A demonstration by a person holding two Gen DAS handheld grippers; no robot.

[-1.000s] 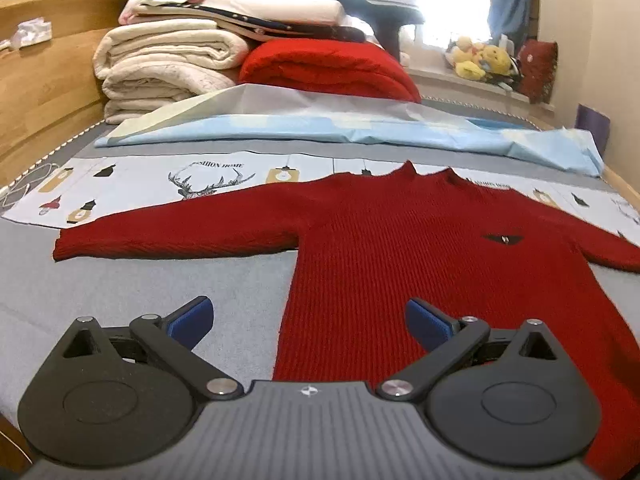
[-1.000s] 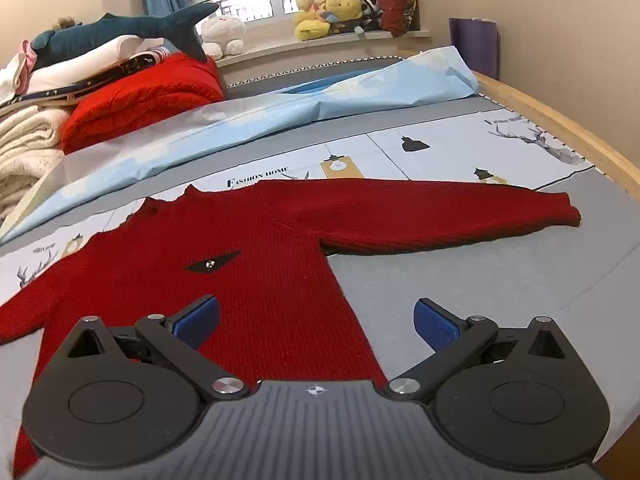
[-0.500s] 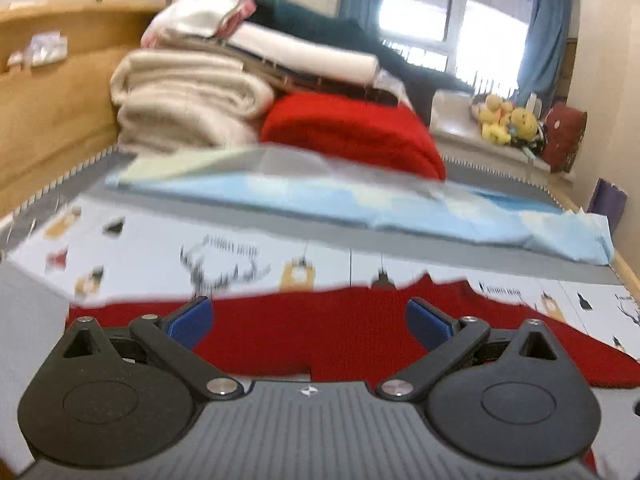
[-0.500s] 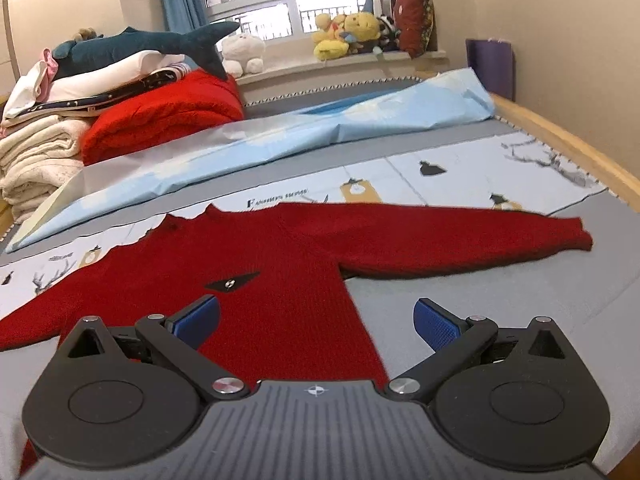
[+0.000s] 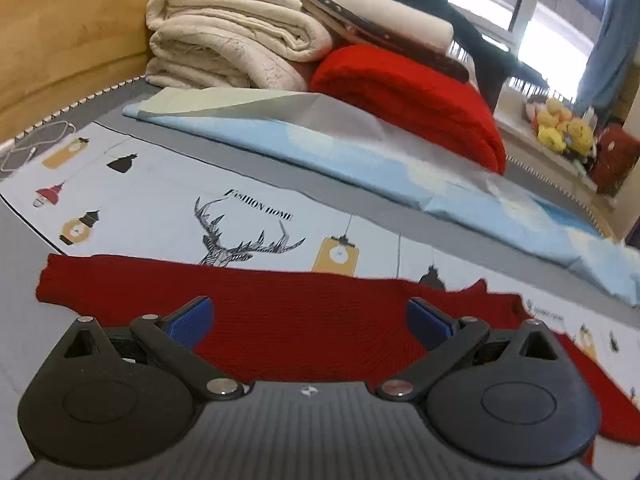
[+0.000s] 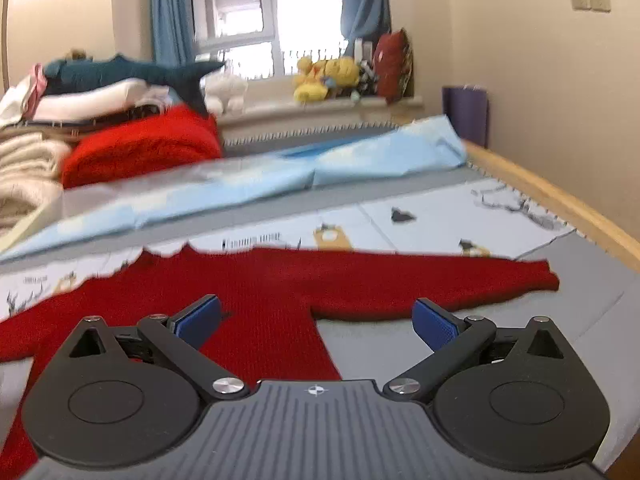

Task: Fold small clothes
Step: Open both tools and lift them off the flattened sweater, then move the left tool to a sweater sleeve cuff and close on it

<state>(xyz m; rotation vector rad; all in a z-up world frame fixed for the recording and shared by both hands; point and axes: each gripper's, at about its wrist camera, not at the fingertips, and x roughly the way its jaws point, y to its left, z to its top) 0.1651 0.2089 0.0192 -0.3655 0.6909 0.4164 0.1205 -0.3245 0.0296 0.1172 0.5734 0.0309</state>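
Here the red sweater (image 5: 304, 312) lies flat on the bed (image 5: 24, 240), both sleeves spread out to left and right. My left tool (image 5: 308, 320) and my right tool (image 6: 316, 320) hang over it, both wide and empty. The knit looks soft and a little thick, so it will probably sag and stretch. I think each cuff (image 6: 544, 276) is the best place to pinch.
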